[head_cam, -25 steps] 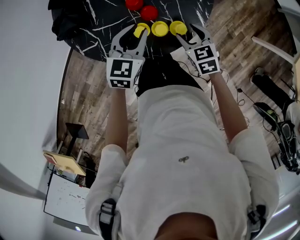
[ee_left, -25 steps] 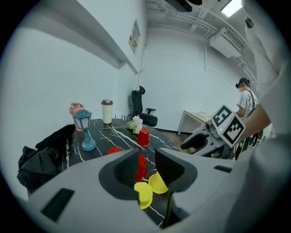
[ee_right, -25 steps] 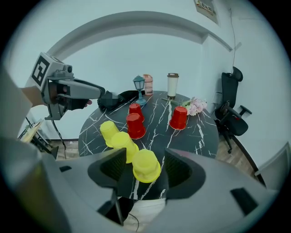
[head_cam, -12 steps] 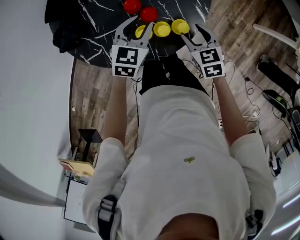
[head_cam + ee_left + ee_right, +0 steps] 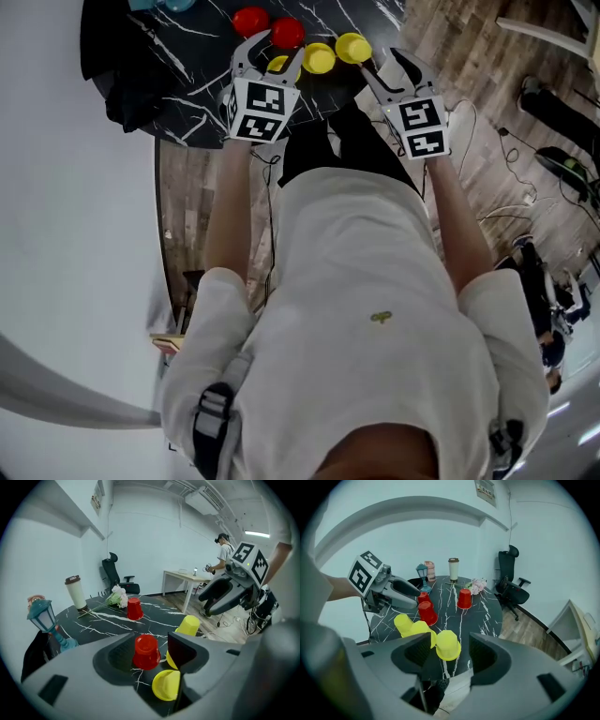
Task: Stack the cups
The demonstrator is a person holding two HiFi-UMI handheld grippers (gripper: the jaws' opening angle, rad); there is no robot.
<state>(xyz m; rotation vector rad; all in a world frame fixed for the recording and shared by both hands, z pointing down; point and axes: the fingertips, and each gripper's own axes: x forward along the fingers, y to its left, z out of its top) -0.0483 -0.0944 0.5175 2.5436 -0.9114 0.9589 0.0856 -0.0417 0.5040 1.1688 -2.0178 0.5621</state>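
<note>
Even, bright overhead light filled the room, and a ceiling light strip (image 5: 257,534) was blown out white in the left gripper view. Both gripper views were fisheye-bent with black corners. The left tongs (image 5: 151,641), close to the lens, looked soft and shaded.

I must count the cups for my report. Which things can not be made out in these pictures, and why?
Right gripper view: a jaw of the right claw covers the lower part of one yellow cup, so its rim is hidden.
Right gripper view: the wall sign is too small to read.
Head view: the top edge cuts off the far part of the table.
</note>
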